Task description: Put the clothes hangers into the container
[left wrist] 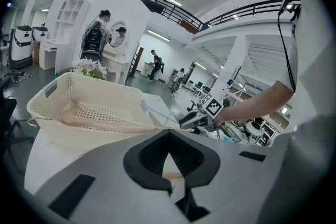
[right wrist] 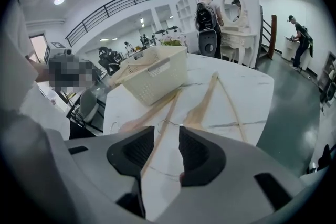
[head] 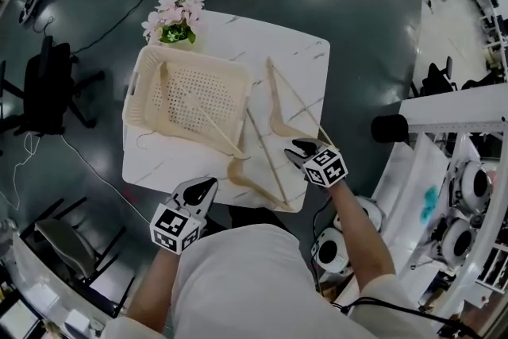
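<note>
A cream perforated basket stands on the back left of the white marble table. One wooden hanger leans over its near rim, partly inside. Two more hangers lie on the table to its right, one at the right edge and one at the front edge. My right gripper hovers over the right hanger's near end. It is open, and a thin hanger bar runs under the gap between its jaws untouched. My left gripper is at the table's front edge, shut, tips together, pointing at the basket.
A pot of pink flowers stands at the table's back left corner behind the basket. A black chair is on the floor to the left. White equipment crowds the right side. People stand far off in the room.
</note>
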{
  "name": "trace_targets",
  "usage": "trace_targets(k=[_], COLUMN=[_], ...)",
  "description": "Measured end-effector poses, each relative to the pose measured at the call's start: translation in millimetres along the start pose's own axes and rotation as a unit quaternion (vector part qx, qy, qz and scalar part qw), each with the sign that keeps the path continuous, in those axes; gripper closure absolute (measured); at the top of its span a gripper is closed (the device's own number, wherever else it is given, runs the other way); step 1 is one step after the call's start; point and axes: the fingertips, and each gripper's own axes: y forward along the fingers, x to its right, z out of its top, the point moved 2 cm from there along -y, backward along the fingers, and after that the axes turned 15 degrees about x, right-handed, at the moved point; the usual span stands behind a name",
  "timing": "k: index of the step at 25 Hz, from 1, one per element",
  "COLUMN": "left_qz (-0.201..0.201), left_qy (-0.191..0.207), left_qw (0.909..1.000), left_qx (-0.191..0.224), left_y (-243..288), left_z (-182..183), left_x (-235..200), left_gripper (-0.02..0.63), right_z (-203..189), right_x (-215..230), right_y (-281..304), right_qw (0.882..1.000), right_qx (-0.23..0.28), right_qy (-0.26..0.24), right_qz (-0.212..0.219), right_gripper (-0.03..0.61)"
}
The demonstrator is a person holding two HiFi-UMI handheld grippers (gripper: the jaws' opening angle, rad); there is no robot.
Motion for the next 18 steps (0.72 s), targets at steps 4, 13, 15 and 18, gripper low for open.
trace_targets(k=[4, 13, 15, 18], left_qz=[0.001, 0.026, 0.033, 0.044], left_qy=[-0.003, -0.012, -0.015, -0.019], left_qw=[1.0000, 0.9994, 0.9991, 0.9986], left_qx=[-0.002, -0.021, -0.023, -0.023], left_y=[6.3, 3.8, 0.4, -3.7], left_z=[-4.1, -14.0, -14.3, -15.6], left_x=[4.5, 3.1, 1.2, -2.3], left_gripper=[0.606, 0.606, 0.606, 0.606], right_z=[-13.6, -36.8, -41.5, -46.2], right_x=[28.5, 63.7, 66.1, 70.5], right_y=[15.6, 50.1, 57.1, 64.4], right_qw=[1.000, 0.991, 0.989, 0.984], right_qx=[-0.024, -0.097, -0.113, -0.131], right_qy=[-0.011, -0.088, -0.098, -0.118], right_qz=[-0.008, -0.005, 0.002, 0.008], right_gripper=[0.411, 0.393, 0.383, 0.371])
